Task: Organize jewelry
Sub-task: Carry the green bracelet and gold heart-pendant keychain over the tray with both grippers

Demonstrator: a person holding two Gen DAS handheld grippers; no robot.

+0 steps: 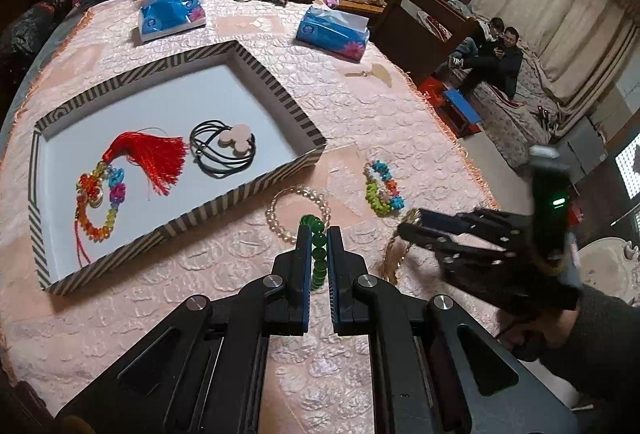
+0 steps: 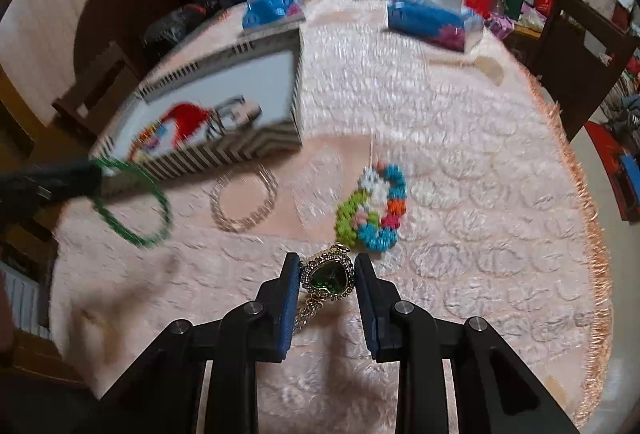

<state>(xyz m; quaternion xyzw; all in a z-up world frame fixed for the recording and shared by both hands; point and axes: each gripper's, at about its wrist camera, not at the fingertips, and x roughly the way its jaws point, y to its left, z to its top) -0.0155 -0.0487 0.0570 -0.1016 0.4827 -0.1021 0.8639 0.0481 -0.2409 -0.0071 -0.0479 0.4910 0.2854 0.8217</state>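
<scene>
The left gripper (image 1: 319, 246) is closed on the green bead bracelet (image 1: 318, 254), held above the table (image 1: 224, 266) just outside the near wall of the striped tray (image 1: 256, 190). The right gripper (image 2: 327, 276) brackets the heart-faced watch (image 2: 329, 276) near the table's near edge; its jaws stand partly apart (contact cannot be confirmed). The tray holds a red tassel charm (image 1: 148, 158) and black hair ties (image 1: 222, 148). A clear bead bracelet (image 1: 280, 218) and a multicolour woven bracelet (image 1: 384, 190) lie outside the tray.

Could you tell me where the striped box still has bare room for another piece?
The striped box is bare along its far side, beyond the black cords, and in its near right corner. Its left half is crowded by the red tassel charm.
</scene>
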